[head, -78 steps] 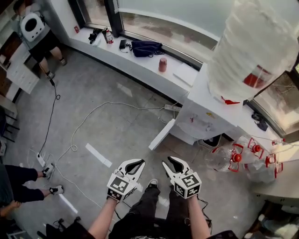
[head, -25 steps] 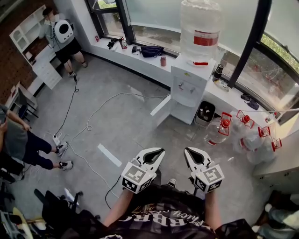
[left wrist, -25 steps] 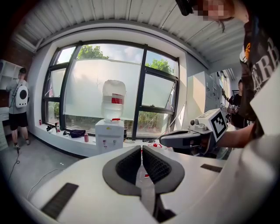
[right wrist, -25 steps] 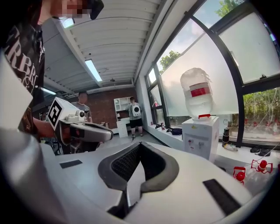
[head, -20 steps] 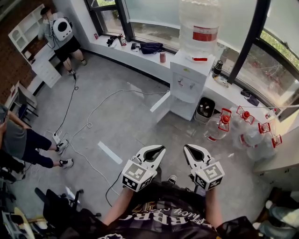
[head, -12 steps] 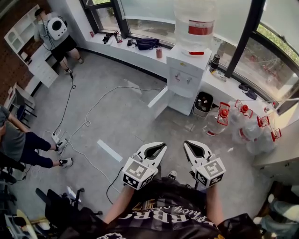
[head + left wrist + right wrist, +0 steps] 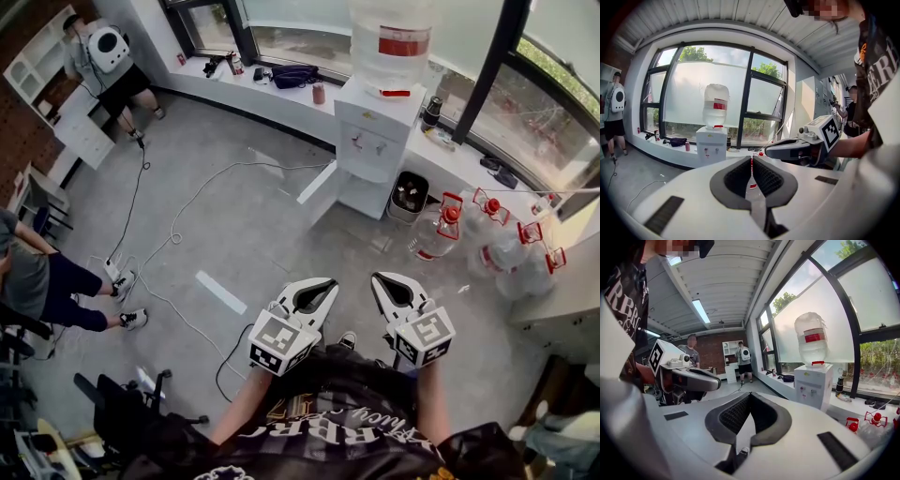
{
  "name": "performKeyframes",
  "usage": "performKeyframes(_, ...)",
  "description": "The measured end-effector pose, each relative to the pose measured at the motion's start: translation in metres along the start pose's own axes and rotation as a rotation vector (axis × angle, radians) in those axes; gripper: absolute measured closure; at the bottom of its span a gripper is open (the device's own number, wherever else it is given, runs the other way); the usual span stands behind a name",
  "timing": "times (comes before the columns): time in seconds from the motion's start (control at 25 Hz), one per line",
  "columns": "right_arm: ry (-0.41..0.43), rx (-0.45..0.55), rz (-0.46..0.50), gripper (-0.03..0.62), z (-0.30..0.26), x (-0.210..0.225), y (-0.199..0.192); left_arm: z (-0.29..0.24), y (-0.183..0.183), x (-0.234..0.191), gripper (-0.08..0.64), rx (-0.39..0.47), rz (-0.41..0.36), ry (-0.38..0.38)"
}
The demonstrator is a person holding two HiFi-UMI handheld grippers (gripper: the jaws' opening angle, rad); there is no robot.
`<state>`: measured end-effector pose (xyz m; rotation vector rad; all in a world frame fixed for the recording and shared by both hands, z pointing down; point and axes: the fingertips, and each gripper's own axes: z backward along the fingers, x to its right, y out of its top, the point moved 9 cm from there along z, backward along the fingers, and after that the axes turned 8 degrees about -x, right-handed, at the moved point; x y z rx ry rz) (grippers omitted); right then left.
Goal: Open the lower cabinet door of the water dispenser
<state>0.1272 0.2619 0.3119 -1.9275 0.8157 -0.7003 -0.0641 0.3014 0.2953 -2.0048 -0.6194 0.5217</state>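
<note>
Across a grey office floor, seen from the head view, the water dispenser (image 7: pixel 380 141) stands upright against the window ledge (image 7: pixel 281 108), long axis vertical, its taps facing the room. Its lower cabinet door (image 7: pixel 319 194) is swung out from the base, the free edge pointing toward the picture's lower left. An upturned bottle (image 7: pixel 392 42) with a red label sits on top; the label's print is too small to read. Well short of it, the left hand-held gripper (image 7: pixel 330 282) and right hand-held gripper (image 7: pixel 378 278) are side by side above the person's lap, both pointing toward the dispenser, each with a cube of black-and-white square markers. White lettering on the person's black shirt runs upside down and cannot be read in full. A white cable (image 7: pixel 216 187) and a strip of white tape (image 7: pixel 222 292) lie on the floor between the grippers and the door. A black bin (image 7: pixel 408 197) stands just beside the dispenser, with red-capped empty bottles (image 7: pixel 450 234) near it.

From the left gripper view, the jaws are closed tip to tip on nothing. The dispenser (image 7: pixel 711 143) rises beyond them at centre left, its lower part hidden behind the gripper body. A person with a white backpack (image 7: pixel 616 103) stands at far left.

From the right gripper view, the jaws likewise meet, empty. The dispenser (image 7: pixel 813 385) stands to the right by the windows.
</note>
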Motion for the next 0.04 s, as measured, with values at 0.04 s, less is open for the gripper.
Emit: performKeyframes(0.04,-0.001,-0.002,0.003,0.580,-0.0014,0.0004,0.0000,-0.0002,-0.0005,-0.0012,0.540,0.000,0.001,0.001)
